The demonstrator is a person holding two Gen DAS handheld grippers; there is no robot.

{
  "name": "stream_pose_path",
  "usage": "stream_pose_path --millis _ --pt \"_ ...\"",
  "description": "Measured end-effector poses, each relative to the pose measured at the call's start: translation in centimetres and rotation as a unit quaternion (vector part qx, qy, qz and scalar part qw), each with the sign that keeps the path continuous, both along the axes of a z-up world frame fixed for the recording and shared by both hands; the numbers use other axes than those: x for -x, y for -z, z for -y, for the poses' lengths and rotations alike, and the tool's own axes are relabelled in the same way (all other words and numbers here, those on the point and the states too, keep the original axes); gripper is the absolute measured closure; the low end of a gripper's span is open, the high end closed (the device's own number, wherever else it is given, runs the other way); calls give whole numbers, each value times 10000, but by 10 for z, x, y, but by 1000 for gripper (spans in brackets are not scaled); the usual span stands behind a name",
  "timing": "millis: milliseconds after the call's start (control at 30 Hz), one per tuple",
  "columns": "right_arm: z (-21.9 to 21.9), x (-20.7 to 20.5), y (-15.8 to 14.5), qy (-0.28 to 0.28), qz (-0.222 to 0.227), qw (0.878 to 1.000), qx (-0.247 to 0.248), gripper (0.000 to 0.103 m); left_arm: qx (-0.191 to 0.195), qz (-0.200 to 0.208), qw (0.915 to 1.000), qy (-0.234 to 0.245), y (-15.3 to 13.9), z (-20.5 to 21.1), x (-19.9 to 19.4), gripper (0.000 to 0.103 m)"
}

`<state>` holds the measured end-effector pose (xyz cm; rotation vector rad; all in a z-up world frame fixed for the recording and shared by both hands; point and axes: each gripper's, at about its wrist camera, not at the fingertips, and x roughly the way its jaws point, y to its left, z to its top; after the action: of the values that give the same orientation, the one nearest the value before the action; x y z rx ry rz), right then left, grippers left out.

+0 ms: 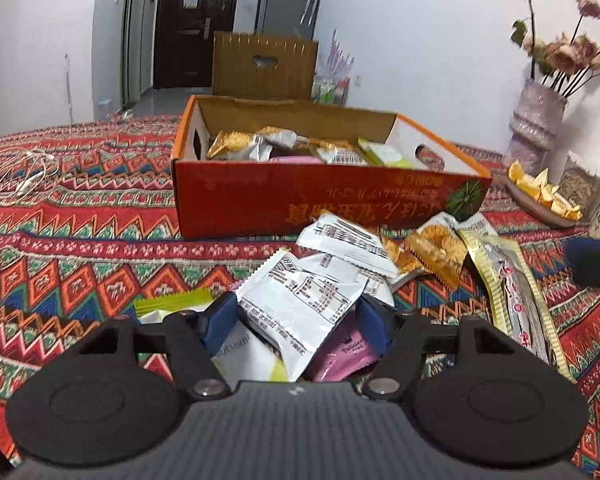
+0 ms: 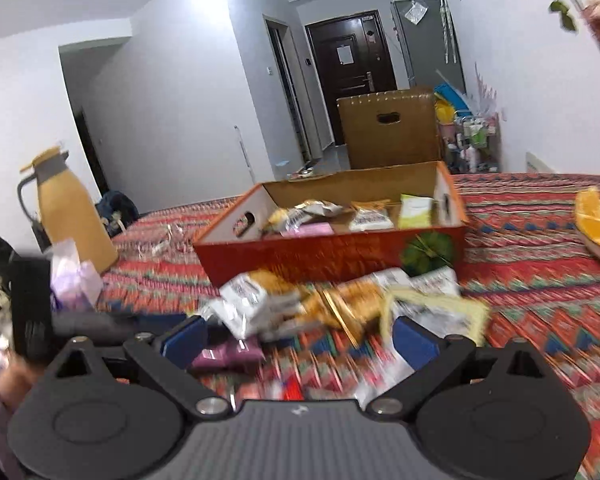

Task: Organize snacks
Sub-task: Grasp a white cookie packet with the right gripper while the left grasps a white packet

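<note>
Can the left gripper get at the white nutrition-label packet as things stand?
Probably yes: the left gripper is open with the white packet lying on top of the pile between its fingers, nothing covering it.

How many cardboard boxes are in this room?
2. An open red box holding snacks sits on the patterned tablecloth; a taller brown box with a handle cutout stands behind it, toward the door. More may be hidden.
</note>
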<state>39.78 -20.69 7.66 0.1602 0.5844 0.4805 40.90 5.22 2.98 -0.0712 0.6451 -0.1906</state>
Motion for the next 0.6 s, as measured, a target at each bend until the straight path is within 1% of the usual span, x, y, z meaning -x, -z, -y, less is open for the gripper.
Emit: stream_pose_path --millis 33,67,100,133,233,300,333,367,400,433,533,600 --pt "-6 -15 1 -44 -101 9999 -60 5 0 40 10000 9 0 -1 0 45" --pt "-13 -27 2 -94 -174 9997 -123 7 19 84 10000 2 1 -3 0 49" --pt "-20 -39 3 -140 -247 9994 -196 8 61 89 9999 -32 1 -6 -1 60" --pt "-29 -55 6 -167 -379 9988 -266 9 121 82 9999 -63 2 -9 -2 62" --pt "-54 -91 20 -128 -699 9971 -273 14 373 112 9992 -107 2 -18 -2 65" --pt "-67 -109 28 -68 -817 9964 -207 20 420 165 9988 -174 0 -22 0 65" --pt "-74 -117 32 -41 -849 9963 -138 25 446 183 9986 -201 -1 -23 0 65" --pt "-79 -122 36 17 -875 9961 -73 31 479 192 9984 -224 -3 -25 1 65" --pt "-83 -126 40 97 -908 9958 -45 33 513 211 9981 -250 -4 -26 2 65" --pt "-85 -128 43 135 -931 9955 -76 35 526 239 9980 -274 -6 -28 3 65" --pt "-91 -135 54 138 -993 9949 -123 48 552 324 9974 -325 -10 -30 5 65" --pt "-90 -132 53 134 -965 9952 -46 51 560 346 9972 -357 -11 -31 6 65"
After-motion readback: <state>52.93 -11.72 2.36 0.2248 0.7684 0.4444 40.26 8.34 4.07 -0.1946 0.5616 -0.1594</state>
